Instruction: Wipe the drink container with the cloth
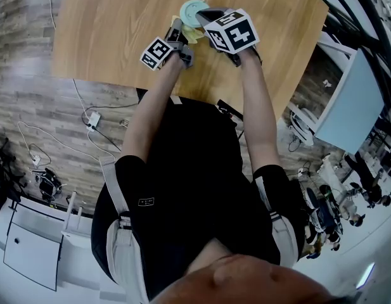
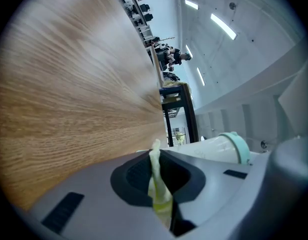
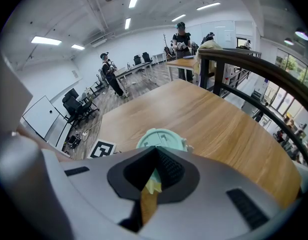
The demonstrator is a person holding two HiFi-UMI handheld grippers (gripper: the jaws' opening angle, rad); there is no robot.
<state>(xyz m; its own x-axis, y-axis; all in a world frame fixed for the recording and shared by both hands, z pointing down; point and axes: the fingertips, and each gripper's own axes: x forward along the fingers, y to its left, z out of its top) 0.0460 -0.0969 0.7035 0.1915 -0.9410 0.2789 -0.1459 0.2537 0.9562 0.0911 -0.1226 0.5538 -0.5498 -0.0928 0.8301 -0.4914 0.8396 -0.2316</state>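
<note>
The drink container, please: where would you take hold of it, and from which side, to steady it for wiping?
Probably the white body just below the mint lid, approached level from the side. The drink container stands upright on the table, so its round wall faces sideways, while the broad flat lid on top offers jaws little to close on.

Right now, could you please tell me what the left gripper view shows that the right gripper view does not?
Only the left gripper view: the container's white side, and the cloth pinched between the left gripper's shut jaws. Only the right gripper view: the lid's top face and a marker cube beside it. Both: the container, a bit of the yellow cloth and the wooden table.
</note>
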